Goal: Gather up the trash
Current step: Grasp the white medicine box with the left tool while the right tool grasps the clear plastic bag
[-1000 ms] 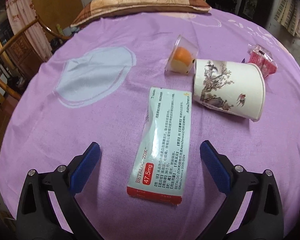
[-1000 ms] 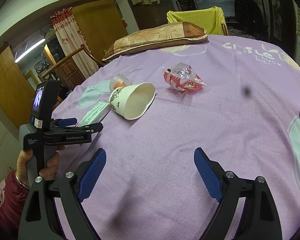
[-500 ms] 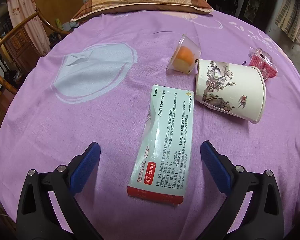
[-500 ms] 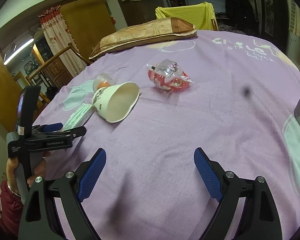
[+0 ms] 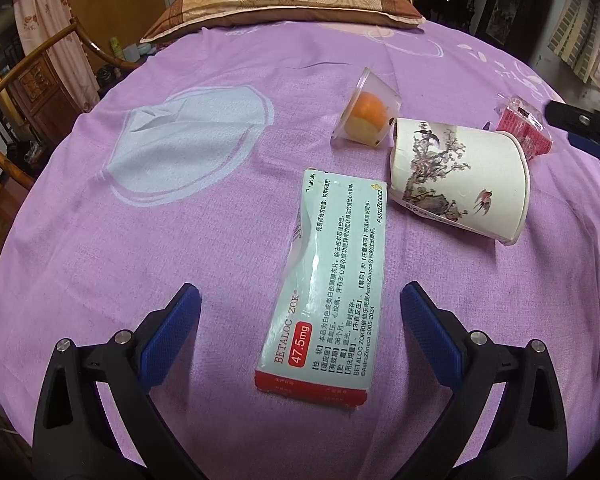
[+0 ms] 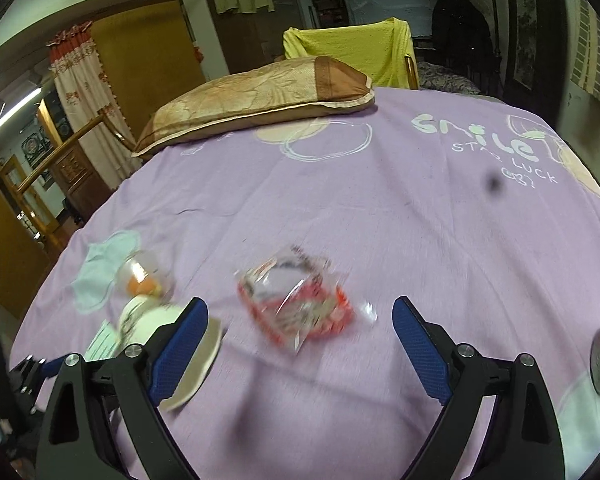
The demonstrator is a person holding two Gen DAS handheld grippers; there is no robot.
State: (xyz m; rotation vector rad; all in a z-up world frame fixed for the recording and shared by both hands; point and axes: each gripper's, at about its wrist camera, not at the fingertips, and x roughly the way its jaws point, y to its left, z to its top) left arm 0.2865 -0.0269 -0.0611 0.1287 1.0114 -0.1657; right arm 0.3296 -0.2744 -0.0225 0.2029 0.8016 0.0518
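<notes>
Purple bedsheet (image 5: 220, 240); white bird-and-tree-painted cup (image 5: 456, 180); red wrapper (image 6: 300, 300).

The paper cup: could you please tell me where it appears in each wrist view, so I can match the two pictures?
Left wrist: the paper cup lies on its side right of centre, above the right finger, mouth facing right.
Right wrist: the cup is at lower left, blurred, partly behind the left finger.
Shared landmark: the clear cup with orange contents lies just beyond the paper cup in both views.
</notes>
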